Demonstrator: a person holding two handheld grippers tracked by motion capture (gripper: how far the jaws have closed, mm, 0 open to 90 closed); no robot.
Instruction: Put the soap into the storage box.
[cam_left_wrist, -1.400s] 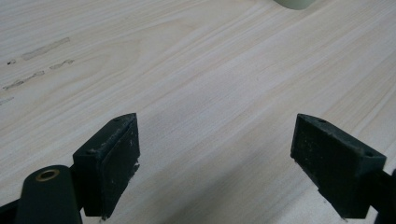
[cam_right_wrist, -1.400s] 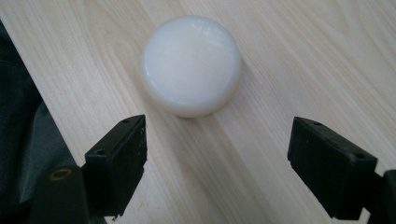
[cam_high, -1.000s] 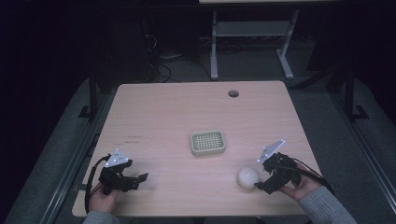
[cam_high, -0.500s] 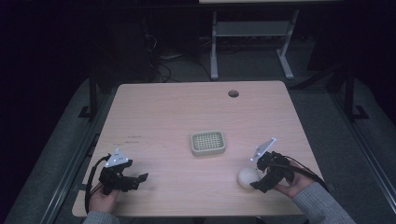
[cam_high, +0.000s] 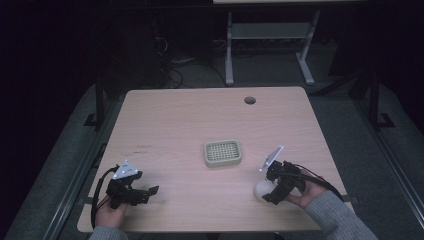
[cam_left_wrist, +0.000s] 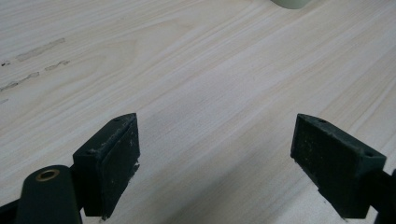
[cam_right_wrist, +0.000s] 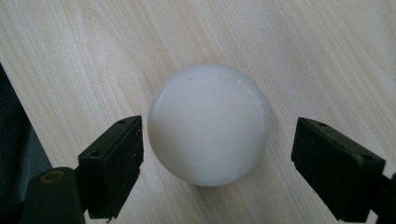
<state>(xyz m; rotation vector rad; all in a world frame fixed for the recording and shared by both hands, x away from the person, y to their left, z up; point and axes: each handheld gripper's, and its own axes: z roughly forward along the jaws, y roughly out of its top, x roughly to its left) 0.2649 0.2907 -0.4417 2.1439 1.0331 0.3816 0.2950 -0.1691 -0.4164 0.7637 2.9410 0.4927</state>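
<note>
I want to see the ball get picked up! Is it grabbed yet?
Not yet. The right gripper has just been opening and now straddles the white ball, pads not touching. The ball sits on the table. Squeezing and lifting remain. The left gripper waits open.

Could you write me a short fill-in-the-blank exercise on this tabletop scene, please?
1. The white ball lies between the jaws of the ____ gripper.
2. The left gripper holds ____.
3. The perforated dish sits near the table's ____.
4. The table's round hole is near its ____ edge.

Missing words: right; nothing; middle; far
</note>
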